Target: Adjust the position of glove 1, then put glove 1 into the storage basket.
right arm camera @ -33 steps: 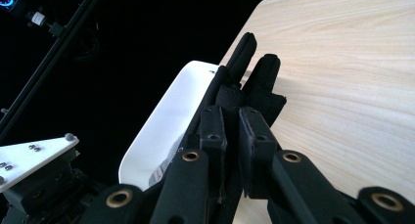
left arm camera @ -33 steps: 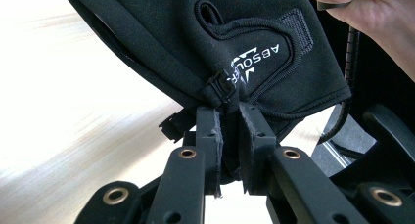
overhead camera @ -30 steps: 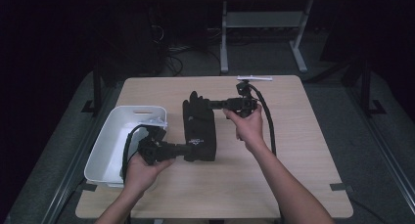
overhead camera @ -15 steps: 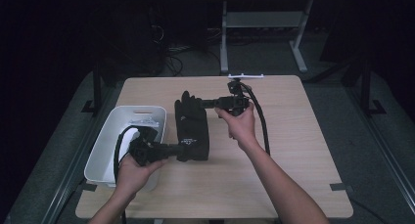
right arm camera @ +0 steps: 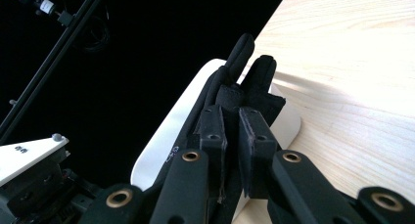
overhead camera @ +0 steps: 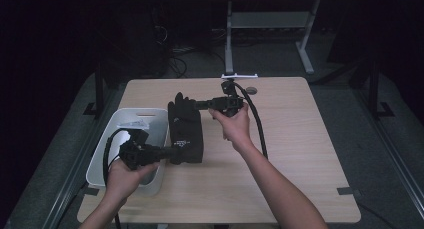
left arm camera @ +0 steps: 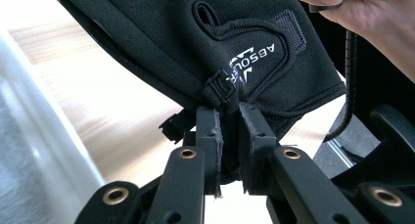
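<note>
A black glove (overhead camera: 185, 129) with white lettering hangs stretched between my two grippers, just above the wooden table (overhead camera: 300, 139). My left gripper (overhead camera: 172, 151) is shut on its cuff end, near the small buckle (left arm camera: 222, 87). In the left gripper view the glove (left arm camera: 195, 38) spreads above my left gripper (left arm camera: 227, 111). My right gripper (overhead camera: 197, 105) is shut on the finger end. In the right gripper view two glove fingers (right arm camera: 244, 57) stick up past my right gripper (right arm camera: 230, 116). The glove's left edge is at the right wall of the white bin (overhead camera: 107, 154).
The white bin (right arm camera: 161, 141) stands at the table's left side with a pale packet (overhead camera: 135, 124) inside. A small round object (overhead camera: 251, 90) and a white strip (overhead camera: 240, 76) lie at the far edge. A dark floor with a metal frame (overhead camera: 230, 39) surrounds the table.
Both hands have carried the glove leftward, from the table's middle to the bin's right wall. Both grips have stayed shut on it.
</note>
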A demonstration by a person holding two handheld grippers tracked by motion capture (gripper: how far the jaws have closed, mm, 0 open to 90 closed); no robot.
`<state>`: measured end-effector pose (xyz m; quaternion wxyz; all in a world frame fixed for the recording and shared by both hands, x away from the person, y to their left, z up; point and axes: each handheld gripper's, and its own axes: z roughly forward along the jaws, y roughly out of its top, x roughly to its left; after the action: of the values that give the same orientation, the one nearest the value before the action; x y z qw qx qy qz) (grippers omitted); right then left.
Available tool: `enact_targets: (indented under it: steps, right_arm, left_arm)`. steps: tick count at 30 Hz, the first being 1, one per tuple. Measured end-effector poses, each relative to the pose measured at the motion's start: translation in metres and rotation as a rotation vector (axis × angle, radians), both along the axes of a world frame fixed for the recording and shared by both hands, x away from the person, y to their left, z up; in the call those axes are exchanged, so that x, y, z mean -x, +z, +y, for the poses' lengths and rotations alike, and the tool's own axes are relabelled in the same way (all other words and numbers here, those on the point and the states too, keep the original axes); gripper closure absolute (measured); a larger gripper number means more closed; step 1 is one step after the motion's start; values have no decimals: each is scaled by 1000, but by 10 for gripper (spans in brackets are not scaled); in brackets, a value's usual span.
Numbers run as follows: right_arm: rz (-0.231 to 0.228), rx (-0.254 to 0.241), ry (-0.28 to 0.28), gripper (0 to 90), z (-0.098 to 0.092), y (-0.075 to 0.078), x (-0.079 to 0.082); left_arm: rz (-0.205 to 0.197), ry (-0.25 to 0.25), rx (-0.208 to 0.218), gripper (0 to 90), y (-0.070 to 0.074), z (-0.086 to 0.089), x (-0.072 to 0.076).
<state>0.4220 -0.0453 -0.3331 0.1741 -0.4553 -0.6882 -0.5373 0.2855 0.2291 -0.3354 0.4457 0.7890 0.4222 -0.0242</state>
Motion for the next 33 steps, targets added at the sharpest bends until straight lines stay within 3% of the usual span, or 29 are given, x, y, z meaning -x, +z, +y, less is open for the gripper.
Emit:
enact_targets:
  steps: [19, 33]
  right_arm:
    - [-1, -7, 27, 818, 31, 4, -1]
    - [3, 0, 41, 818, 48, 0, -2]
  left_arm:
    - [0, 24, -16, 811, 9, 25, 7]
    - [7, 40, -27, 812, 8, 42, 11]
